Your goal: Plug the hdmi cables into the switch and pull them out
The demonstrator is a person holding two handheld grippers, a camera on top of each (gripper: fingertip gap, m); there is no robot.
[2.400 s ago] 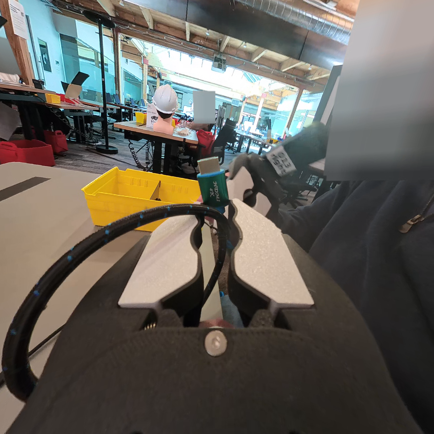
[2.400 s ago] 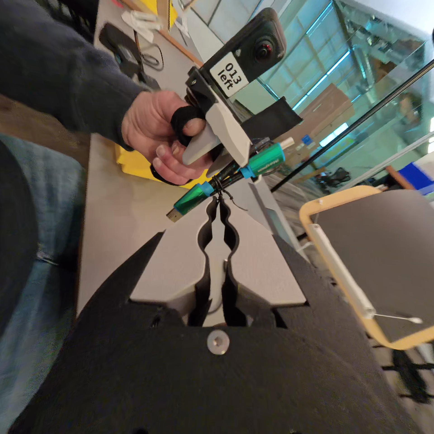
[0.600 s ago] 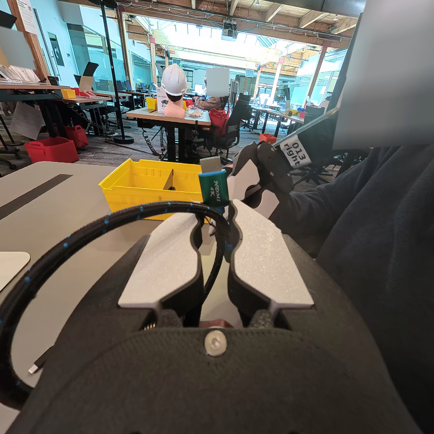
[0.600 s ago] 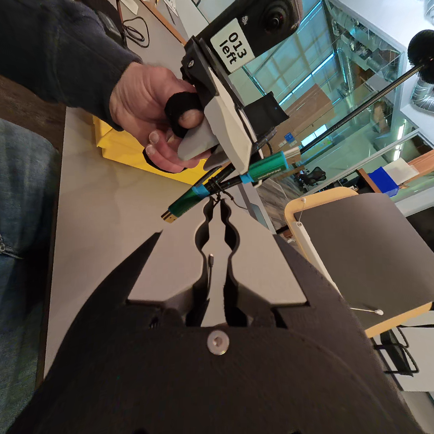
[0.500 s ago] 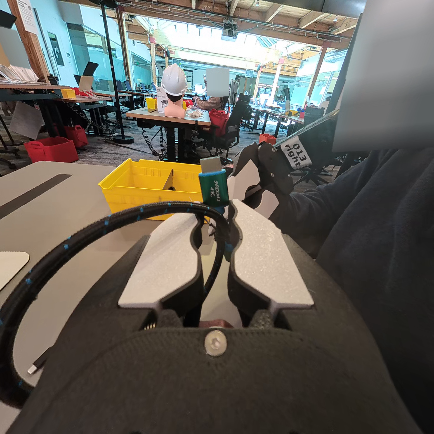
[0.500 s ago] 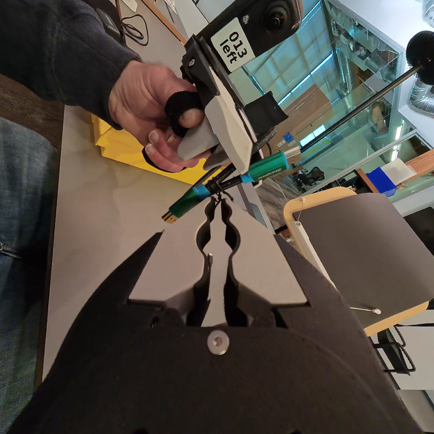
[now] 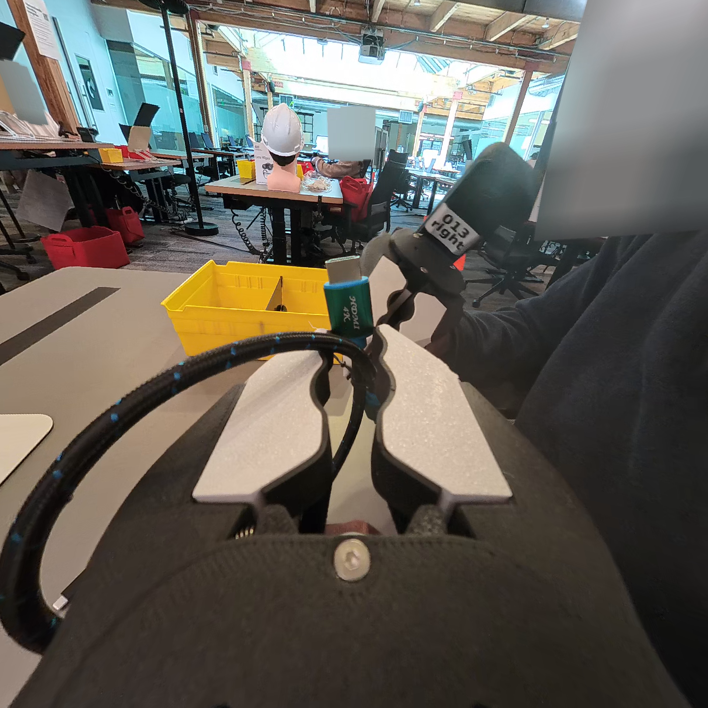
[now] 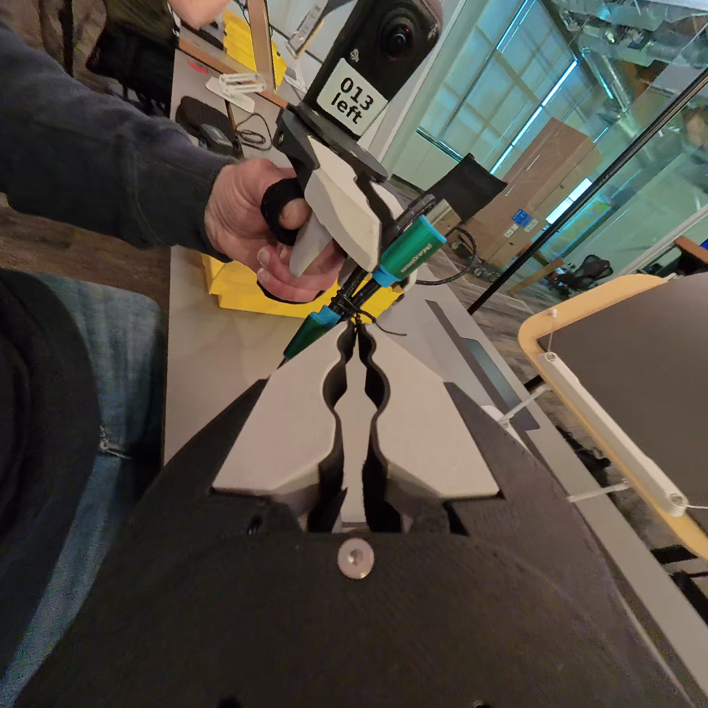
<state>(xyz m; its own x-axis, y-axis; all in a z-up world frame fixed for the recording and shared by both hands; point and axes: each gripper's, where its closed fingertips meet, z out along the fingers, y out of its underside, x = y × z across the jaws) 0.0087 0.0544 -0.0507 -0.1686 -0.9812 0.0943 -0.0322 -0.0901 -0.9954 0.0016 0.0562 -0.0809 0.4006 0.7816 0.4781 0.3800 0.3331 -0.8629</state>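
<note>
While the left gripper clamps the bundled braided HDMI cable, its green plug pointing up and far, the right gripper, nearly closed, pinches the bundle's thin tie; no switch visible.

The left gripper was held up off the table, its white fingers nearly closed and clamped tight, the person's left hand wrapped round its handle with one finger through the black loop. The right gripper pointed straight at it, tips almost touching it, its own fingers pinched together at the tip.
</note>
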